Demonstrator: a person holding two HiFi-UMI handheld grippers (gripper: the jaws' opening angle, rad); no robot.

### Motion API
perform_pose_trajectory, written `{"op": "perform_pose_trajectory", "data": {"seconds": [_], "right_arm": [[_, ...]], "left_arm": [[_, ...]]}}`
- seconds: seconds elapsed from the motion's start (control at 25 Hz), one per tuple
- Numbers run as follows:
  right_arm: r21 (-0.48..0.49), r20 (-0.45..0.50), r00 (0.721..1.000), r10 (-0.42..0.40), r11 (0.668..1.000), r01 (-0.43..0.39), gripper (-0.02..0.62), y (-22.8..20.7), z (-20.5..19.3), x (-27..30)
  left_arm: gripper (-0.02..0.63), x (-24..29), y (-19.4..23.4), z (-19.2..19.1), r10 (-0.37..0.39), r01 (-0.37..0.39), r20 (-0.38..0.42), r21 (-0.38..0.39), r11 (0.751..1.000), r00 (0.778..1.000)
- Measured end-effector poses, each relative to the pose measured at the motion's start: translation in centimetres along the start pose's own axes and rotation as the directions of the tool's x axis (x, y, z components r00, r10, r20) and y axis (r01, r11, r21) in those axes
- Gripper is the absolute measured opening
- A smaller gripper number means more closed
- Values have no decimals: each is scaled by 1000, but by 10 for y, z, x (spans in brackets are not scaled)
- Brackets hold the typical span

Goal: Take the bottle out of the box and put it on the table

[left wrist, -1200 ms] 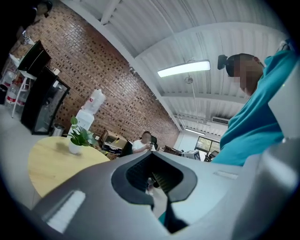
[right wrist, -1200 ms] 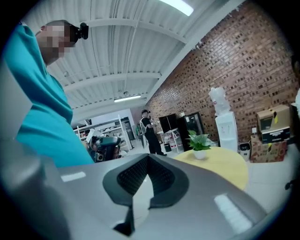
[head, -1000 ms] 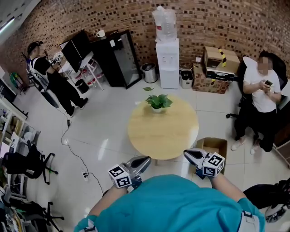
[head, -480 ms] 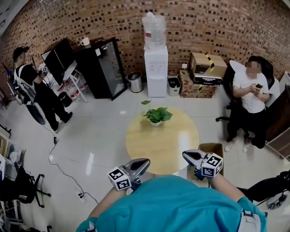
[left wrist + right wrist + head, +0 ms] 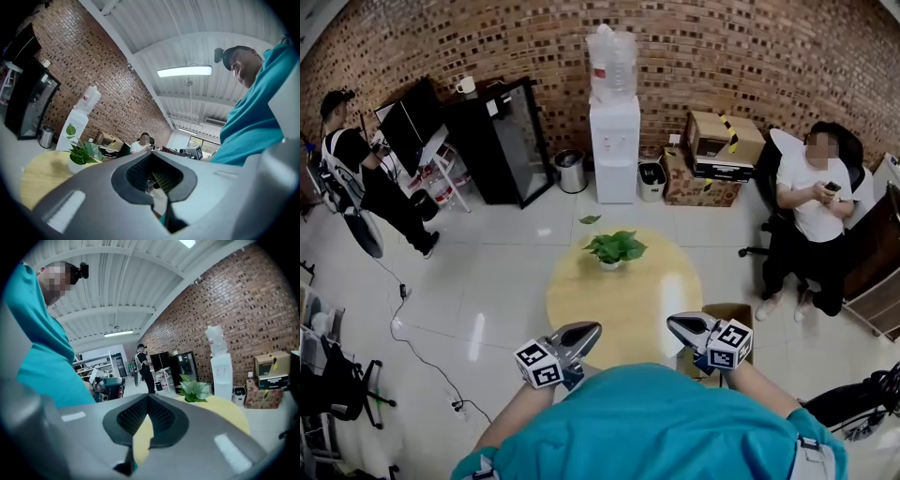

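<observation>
Grey jaws are pressed together on both tools with nothing between them: my right gripper is closed and empty, and my left gripper looks the same in its own view. Both point forward, roughly level, at the near edge of the round wooden tabletop.

Just beyond and below the right gripper, an open cardboard box sits on the floor beside the tabletop's right side. That gripper's marker cube covers part of it. I can't see the bottle in any view, so I judge it is down inside the box. Which way its long axis runs I can't tell.

The box lies right of and lower than both tools, so the right gripper is plainly the nearer one. I'd expect it to need to open and tip downward to reach in.

A potted plant stands at the tabletop's far side, well apart, leaving bare wood for the bottle.
</observation>
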State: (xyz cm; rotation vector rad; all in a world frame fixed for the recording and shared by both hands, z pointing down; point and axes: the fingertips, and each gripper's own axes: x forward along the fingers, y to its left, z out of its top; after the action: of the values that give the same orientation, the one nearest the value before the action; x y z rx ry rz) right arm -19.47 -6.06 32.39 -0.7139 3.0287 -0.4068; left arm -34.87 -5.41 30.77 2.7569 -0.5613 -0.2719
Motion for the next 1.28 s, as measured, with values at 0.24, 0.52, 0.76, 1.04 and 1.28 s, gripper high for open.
{"op": "perform_pose_trajectory", "data": {"seconds": [0.24,0.52,0.76,1.04,1.28], "right_arm": [[-1,4,1000,-13,1000,13,2,-62,-3,-54],[26,32,973,-229,973,229,2,-117,-48,-83],[148,60,863,-502,860,489,2,-179,-113,-151],[251,44,759,-650,743,621,2,-305,-246,-299],[355,-48,721,-691,663,659,2,-426,-396,-361]], "left_arm": [[0,72,-10,-21,16,-16,-16,-24,1000,1000],[0,117,9,-71,-186,184,-141,-26,983,972],[0,179,36,-146,-374,358,-286,-109,927,882],[0,344,41,-299,-336,328,-489,-105,939,805],[0,461,64,-441,-249,263,-668,-82,961,701]]}}
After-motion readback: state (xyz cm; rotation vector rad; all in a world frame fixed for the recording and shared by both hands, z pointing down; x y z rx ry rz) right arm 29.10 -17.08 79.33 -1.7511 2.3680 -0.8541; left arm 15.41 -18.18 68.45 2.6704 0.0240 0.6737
